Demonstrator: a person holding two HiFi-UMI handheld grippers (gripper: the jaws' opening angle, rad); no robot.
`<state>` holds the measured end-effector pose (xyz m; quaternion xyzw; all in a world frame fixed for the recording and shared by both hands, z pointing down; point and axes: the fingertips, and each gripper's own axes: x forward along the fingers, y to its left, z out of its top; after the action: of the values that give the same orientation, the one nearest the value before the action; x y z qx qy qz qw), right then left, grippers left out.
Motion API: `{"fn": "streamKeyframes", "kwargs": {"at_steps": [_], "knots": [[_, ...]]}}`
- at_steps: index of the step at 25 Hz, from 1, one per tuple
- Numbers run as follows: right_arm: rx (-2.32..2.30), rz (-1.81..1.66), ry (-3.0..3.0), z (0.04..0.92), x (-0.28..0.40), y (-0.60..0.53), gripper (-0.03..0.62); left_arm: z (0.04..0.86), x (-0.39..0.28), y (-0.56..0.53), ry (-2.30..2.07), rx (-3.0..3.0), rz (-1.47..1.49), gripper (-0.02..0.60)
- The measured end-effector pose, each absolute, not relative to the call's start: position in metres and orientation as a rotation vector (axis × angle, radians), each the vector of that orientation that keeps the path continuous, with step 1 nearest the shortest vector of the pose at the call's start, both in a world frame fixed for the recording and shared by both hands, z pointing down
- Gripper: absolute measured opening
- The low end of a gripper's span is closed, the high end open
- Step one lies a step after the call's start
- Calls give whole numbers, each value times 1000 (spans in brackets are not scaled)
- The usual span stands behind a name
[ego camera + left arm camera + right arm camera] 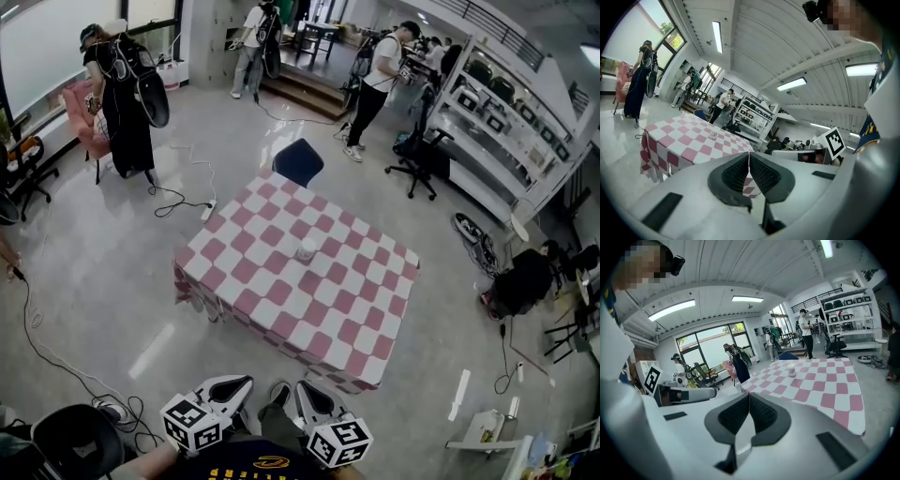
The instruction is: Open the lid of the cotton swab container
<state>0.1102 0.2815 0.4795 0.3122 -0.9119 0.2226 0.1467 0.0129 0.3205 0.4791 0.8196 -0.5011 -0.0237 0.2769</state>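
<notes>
A small clear cotton swab container (307,249) with its lid on stands near the middle of the pink-and-white checked table (281,319). It shows small and far in the left gripper view (713,134) and in the right gripper view (791,370). My left gripper (246,382) and right gripper (302,386) are held close to my body at the bottom of the head view, well short of the table. Both are shut with nothing between their jaws, as the left gripper view (749,154) and the right gripper view (749,395) show.
A dark blue chair (298,161) stands at the table's far side. Cables (56,361) trail over the floor at left, and a black chair (70,441) is at bottom left. Several people stand at the back; shelving (511,112) lines the right wall.
</notes>
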Motion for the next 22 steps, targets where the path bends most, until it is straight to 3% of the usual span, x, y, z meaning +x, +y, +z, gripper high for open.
{"fn": "streamKeyframes", "kwargs": {"at_steps": [11, 22], "knots": [[800, 667, -2688, 485, 79, 209, 11, 472, -17, 256, -1464, 2180, -61, 5], [851, 809, -2708, 490, 107, 83, 11, 466, 7, 135, -1478, 2204, 26, 5]]}}
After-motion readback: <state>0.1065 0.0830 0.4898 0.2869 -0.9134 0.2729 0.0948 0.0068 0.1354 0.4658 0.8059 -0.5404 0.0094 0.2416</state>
